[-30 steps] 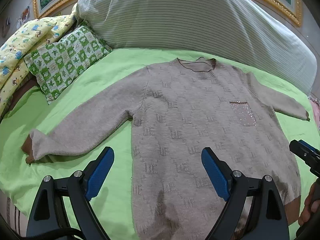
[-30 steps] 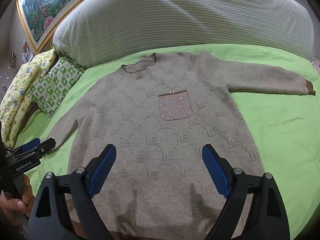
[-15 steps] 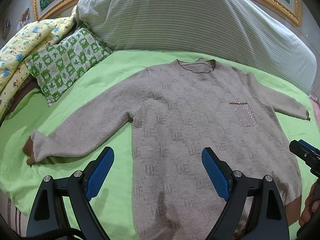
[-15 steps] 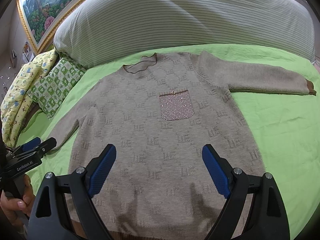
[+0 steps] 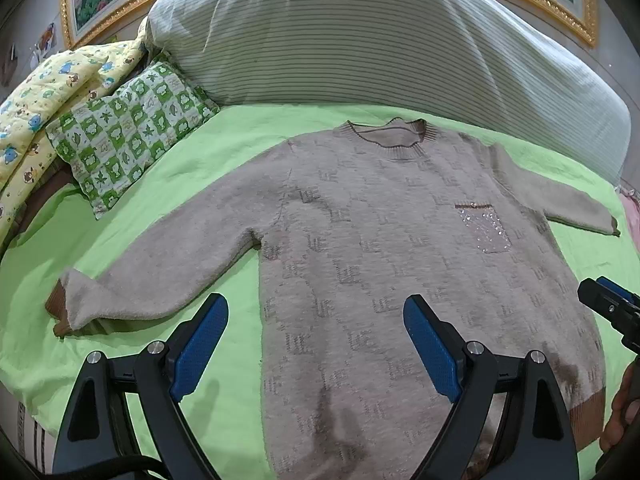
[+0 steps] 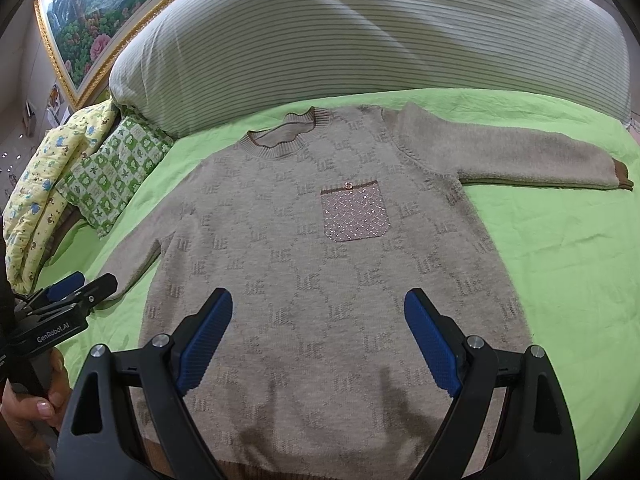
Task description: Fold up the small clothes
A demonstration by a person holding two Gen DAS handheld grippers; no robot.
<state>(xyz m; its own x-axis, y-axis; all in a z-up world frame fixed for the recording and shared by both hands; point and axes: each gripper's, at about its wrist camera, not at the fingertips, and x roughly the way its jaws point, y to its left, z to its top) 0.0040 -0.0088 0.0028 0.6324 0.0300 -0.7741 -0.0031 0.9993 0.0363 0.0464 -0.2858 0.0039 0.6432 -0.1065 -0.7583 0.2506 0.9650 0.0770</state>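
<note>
A small beige knit sweater (image 5: 384,248) with a sparkly chest pocket (image 6: 354,216) lies flat, face up, on a green bedsheet (image 5: 224,148), both sleeves spread out to the sides. My left gripper (image 5: 316,336) is open and empty, hovering above the sweater's lower left side near the left sleeve (image 5: 160,276). My right gripper (image 6: 318,332) is open and empty, above the lower middle of the sweater (image 6: 320,272). The right sleeve (image 6: 512,156) reaches to the right. Each gripper shows at the edge of the other's view.
A large striped pillow (image 5: 360,40) lies behind the sweater. A green-and-white checked cushion (image 5: 128,132) and a yellow printed quilt (image 5: 44,96) sit at the back left. A gold-framed picture (image 6: 92,12) hangs on the wall behind.
Both grippers have drawn back and risen slightly; the sweater sits a little lower and smaller in view. The sweater itself has not moved.
</note>
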